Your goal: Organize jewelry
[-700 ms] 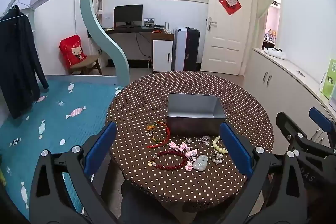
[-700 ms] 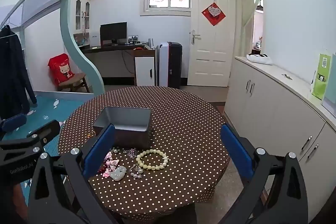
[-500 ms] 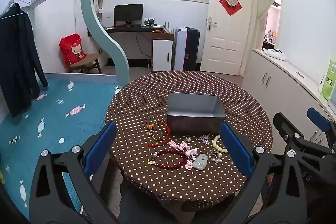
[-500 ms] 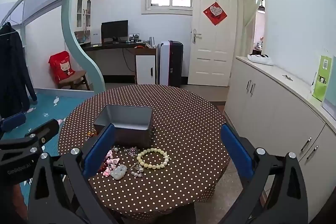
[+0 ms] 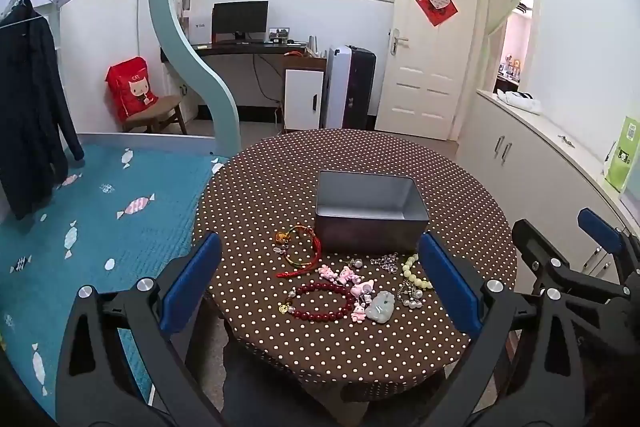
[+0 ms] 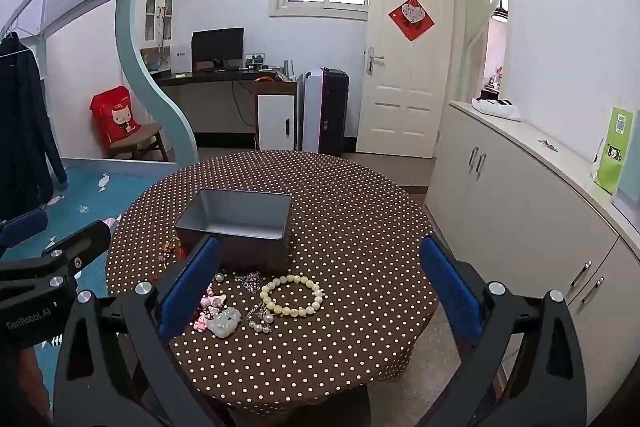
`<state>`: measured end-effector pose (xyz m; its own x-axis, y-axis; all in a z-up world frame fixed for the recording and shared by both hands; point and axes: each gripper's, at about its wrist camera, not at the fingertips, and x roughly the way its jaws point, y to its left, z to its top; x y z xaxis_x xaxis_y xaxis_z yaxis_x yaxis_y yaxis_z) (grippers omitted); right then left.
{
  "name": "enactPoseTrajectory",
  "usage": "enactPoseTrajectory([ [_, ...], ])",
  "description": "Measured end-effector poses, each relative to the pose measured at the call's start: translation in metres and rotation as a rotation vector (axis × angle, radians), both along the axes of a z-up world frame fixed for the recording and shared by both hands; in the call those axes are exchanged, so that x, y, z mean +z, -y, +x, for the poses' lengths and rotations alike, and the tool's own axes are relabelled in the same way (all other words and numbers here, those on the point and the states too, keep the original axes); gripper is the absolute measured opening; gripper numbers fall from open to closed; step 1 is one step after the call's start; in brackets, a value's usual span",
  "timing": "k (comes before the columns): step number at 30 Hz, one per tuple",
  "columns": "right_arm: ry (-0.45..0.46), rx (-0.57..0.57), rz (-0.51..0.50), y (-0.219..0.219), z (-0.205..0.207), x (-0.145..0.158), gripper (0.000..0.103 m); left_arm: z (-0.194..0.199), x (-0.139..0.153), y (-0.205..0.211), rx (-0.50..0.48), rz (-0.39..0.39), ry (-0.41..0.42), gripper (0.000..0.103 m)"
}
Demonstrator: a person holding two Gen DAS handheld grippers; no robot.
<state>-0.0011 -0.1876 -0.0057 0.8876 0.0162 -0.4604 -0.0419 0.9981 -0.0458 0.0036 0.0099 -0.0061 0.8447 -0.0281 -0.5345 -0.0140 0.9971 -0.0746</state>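
A grey metal box stands empty on the round polka-dot table; it also shows in the right wrist view. In front of it lie a dark red bead bracelet, a red-green cord bracelet, pink charms, a pale jade pendant and a pale green bead bracelet. My left gripper is open and empty, above the table's near edge. My right gripper is open and empty, to the right of the left one.
A blue bed lies left of the table. White cabinets run along the right wall. A desk, a suitcase and a door stand at the back.
Both grippers have moved slightly forward toward the table; the jewelry and box sit a little nearer in view. Nothing was taken hold of.
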Motion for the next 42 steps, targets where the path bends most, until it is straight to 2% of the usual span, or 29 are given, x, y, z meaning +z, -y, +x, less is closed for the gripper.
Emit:
enactPoseTrajectory([
  [17,-0.022,-0.044,-0.001,0.007,0.004,-0.002,0.096,0.01,-0.003,0.006,-0.04,0.006,-0.014,0.098],
  [42,-0.055,-0.037,0.039,0.016,0.005,-0.005,0.096,0.01,-0.006,0.011,-0.03,0.029,-0.018,0.098],
])
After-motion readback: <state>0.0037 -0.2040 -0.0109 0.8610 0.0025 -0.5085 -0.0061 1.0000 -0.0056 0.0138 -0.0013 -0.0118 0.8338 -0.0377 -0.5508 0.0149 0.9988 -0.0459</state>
